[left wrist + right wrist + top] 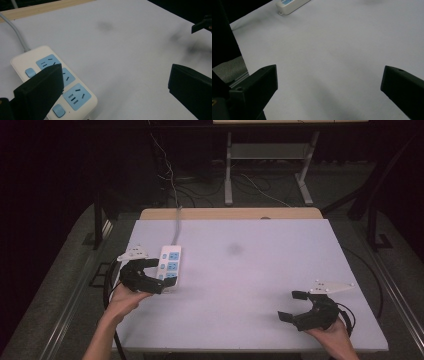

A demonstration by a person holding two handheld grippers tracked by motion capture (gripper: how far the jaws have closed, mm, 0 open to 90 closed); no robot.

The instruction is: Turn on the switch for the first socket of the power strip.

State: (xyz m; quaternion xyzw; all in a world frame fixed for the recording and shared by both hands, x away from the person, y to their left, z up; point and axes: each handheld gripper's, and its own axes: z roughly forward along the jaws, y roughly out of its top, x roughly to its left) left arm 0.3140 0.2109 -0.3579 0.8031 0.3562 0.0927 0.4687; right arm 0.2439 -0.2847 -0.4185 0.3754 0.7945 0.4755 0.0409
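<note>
While the left gripper (159, 273) sits at the table's (260, 270) left edge w/ jaws spread wide, gripping nothing, one jaw lies over the near end of the power strip (170, 263); can't tell if it touches. Strip is white w/ three blue sockets and blue switches, lying lengthwise along the left side, its grey cord (177, 222) running off the far edge. In the left gripper view the strip (75, 82) is partly behind the left-hand jaw, the other jaw well off over bare white surface. Right gripper (294, 305) hangs near the front right corner, jaws also wide apart, empty, well apart from the strip. No containers on the table. Faint dark smudge (235, 249) mid-table
</note>
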